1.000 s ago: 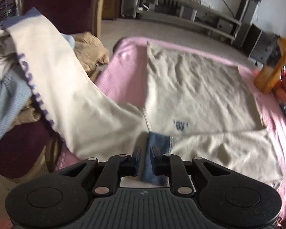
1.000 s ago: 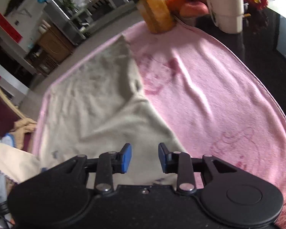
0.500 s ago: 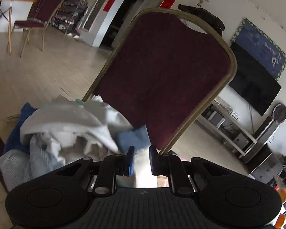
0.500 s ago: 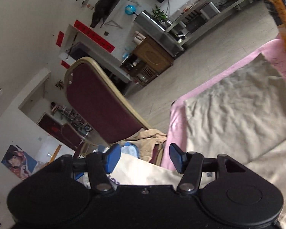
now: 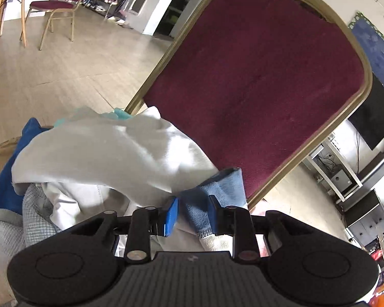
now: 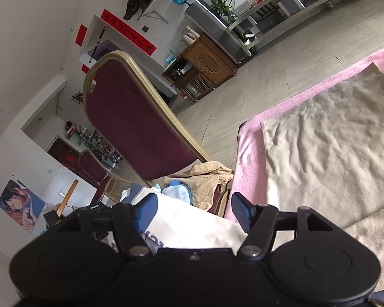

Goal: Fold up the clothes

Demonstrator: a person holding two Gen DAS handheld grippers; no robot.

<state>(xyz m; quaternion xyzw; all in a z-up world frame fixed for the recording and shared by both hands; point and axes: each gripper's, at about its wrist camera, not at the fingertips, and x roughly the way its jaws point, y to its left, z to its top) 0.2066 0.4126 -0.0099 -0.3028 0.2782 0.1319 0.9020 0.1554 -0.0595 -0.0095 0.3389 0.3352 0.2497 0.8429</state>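
Note:
My left gripper (image 5: 193, 212) is open over a pile of clothes (image 5: 89, 158) on a maroon chair (image 5: 256, 81). A blue cuff (image 5: 217, 197) of the cream garment lies between its jaws, not pinched. My right gripper (image 6: 193, 211) is open wide above the cream garment's sleeve (image 6: 192, 225), which drapes from the table toward the chair. The cream garment's body (image 6: 332, 153) lies flat on the pink towel (image 6: 251, 151) at the right.
The chair (image 6: 138, 125) stands just left of the table with tan and blue clothes (image 6: 204, 179) heaped on its seat. A wooden cabinet (image 6: 204, 66) and shelving stand across the tiled floor. More chairs (image 5: 61, 2) stand far off.
Both grippers swung left from the table toward the chair. My left gripper was shut on the blue cuff and has opened. My right gripper has opened wider.

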